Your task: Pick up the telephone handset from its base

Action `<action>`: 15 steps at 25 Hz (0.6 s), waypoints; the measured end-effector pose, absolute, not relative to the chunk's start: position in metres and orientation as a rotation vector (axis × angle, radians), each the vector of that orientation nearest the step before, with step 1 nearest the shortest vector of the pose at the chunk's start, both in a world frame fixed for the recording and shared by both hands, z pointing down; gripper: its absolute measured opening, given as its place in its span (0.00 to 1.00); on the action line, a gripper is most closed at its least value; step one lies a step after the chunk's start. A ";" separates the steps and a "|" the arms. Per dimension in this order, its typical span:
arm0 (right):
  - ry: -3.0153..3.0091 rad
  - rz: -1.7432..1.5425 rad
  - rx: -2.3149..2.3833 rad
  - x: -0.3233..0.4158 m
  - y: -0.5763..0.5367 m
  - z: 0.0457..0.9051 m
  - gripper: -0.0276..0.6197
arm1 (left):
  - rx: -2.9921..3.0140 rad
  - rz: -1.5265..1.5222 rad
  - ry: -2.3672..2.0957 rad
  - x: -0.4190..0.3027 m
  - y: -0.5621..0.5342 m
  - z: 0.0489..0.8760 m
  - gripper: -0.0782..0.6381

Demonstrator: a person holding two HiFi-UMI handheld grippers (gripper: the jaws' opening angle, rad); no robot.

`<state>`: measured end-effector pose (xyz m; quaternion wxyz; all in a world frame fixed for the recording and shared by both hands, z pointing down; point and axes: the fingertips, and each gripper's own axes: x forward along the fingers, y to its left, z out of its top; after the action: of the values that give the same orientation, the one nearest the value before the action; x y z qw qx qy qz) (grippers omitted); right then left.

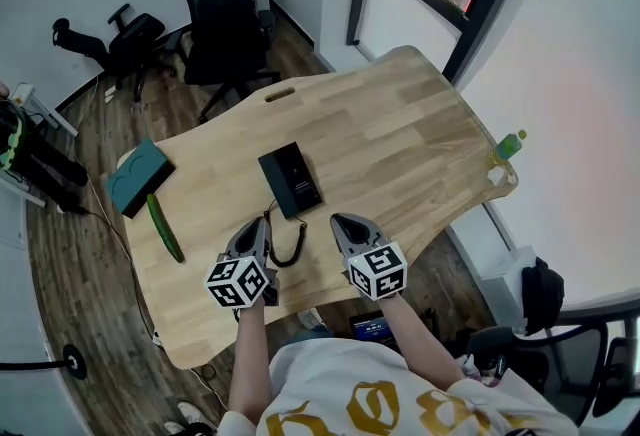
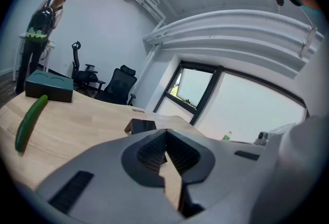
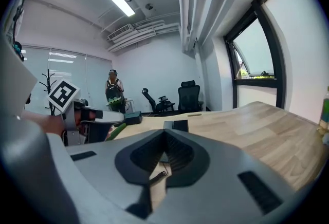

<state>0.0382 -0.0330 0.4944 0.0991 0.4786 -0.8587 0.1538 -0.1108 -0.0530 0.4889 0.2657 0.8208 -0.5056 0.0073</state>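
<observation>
The black telephone (image 1: 290,179) lies flat in the middle of the wooden table (image 1: 400,134), and I cannot tell its handset apart from the base. Its coiled cord (image 1: 294,246) trails toward the table's near edge. My left gripper (image 1: 263,224) is shut and empty, just short of the phone's near left corner. My right gripper (image 1: 338,222) is also shut on nothing, just right of the cord. In the left gripper view the phone (image 2: 140,126) sits just beyond the closed tips (image 2: 165,138). The right gripper view shows the phone (image 3: 176,125) ahead of its jaws (image 3: 165,146), with the cord (image 3: 158,174) below.
A green cucumber (image 1: 165,227) and a teal box (image 1: 139,176) lie on the table's left side. A green bottle (image 1: 511,144) stands at the right edge. Black office chairs (image 1: 222,14) stand beyond the far end. A person (image 3: 114,92) stands far off in the room.
</observation>
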 end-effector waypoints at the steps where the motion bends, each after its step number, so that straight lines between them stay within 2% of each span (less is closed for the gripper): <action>1: -2.521 0.462 1.430 0.039 -0.040 0.498 0.05 | 2.220 0.025 -1.359 -0.111 -0.062 0.490 0.12; 7: -2.490 0.615 1.462 0.040 -0.067 0.510 0.05 | 2.266 0.068 -1.305 -0.104 -0.097 0.490 0.12; 15: -2.454 0.499 1.527 0.043 -0.091 0.494 0.05 | 2.259 0.081 -1.350 -0.113 -0.117 0.490 0.12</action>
<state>0.0433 -0.0910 0.4937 0.1043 0.5179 -0.8321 0.1691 -0.1126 -0.1174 0.4897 0.2518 0.8304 -0.4962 0.0298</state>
